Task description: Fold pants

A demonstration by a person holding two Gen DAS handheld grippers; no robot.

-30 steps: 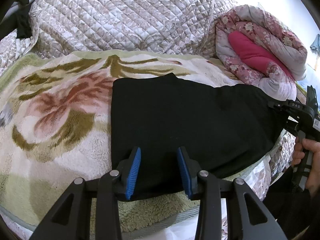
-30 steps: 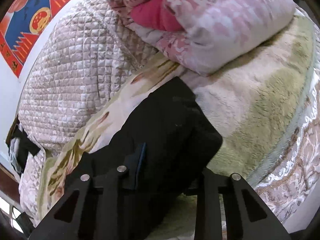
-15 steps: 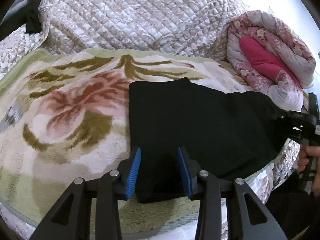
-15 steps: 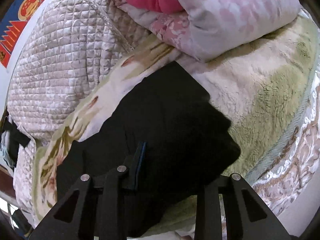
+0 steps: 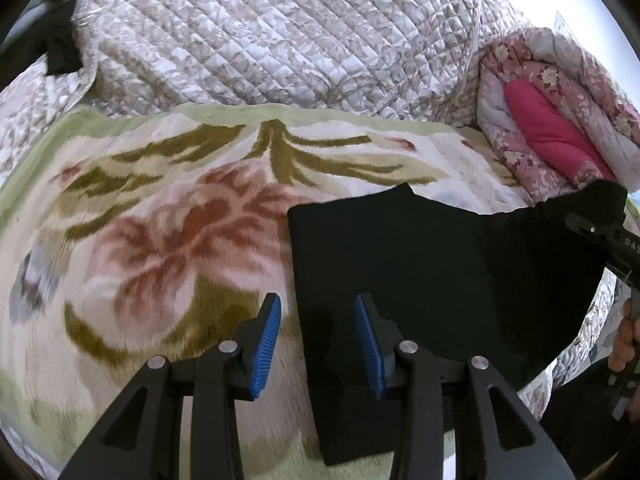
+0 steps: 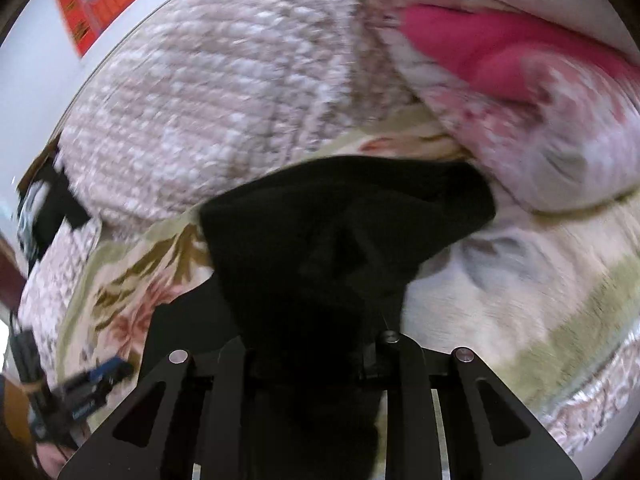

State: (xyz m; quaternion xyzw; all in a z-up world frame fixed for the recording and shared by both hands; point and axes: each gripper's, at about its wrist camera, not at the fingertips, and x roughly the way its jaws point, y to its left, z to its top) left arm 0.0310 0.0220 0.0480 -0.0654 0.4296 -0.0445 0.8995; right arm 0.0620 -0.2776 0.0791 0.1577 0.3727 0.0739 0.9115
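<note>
The black pants lie folded on a floral fleece blanket, their left edge straight. My left gripper is open with blue pads, hovering over the pants' near left corner and holding nothing. My right gripper shows at the right edge of the left wrist view, lifting the pants' right end. In the right wrist view the black cloth bunches between the jaws of the right gripper and hides its fingertips; it is shut on the pants. The left gripper shows at the lower left there.
A quilted beige cover rises behind the blanket. A rolled pink floral duvet lies at the far right. The bed edge runs along the near right. A red and blue poster hangs on the wall.
My right gripper has closed on the pants' right end and lifted it up and leftward. My left gripper has shifted left, now at the pants' left edge.
</note>
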